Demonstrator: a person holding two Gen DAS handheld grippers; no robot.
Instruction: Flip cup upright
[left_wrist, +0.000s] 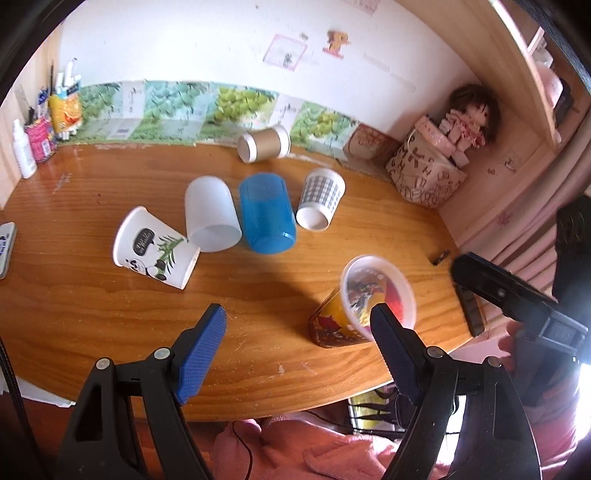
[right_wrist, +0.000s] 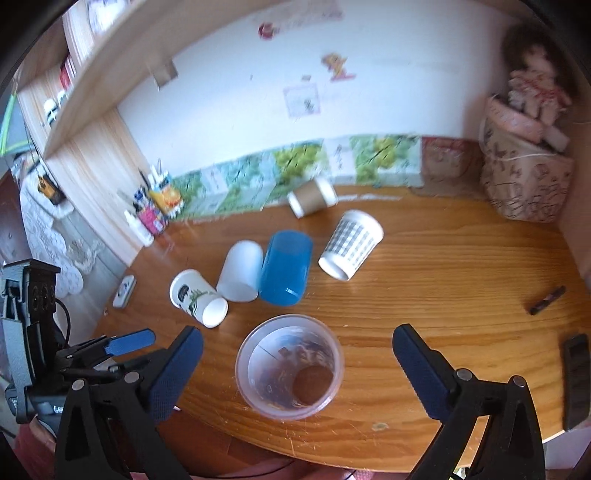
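A printed plastic cup (left_wrist: 354, 306) stands upright near the table's front edge; the right wrist view looks down into its open mouth (right_wrist: 290, 365). My right gripper (right_wrist: 297, 373) is open, its fingers either side of this cup and apart from it. My left gripper (left_wrist: 297, 350) is open and empty, just left of the cup, its right finger (left_wrist: 388, 343) overlapping the cup's rim in view. Several cups lie on their sides further back: a panda cup (left_wrist: 155, 247), a white frosted cup (left_wrist: 212, 214), a blue cup (left_wrist: 266, 214), a checked cup (left_wrist: 320, 199) and a brown paper cup (left_wrist: 264, 142).
The wooden table (left_wrist: 92, 295) has a wall behind and a wooden side panel at right. A patterned box (left_wrist: 424, 173) with a doll (left_wrist: 469, 114) stands at the back right. Bottles and pens (left_wrist: 40, 122) stand at the back left. Dark small items (right_wrist: 574, 380) lie at the right edge.
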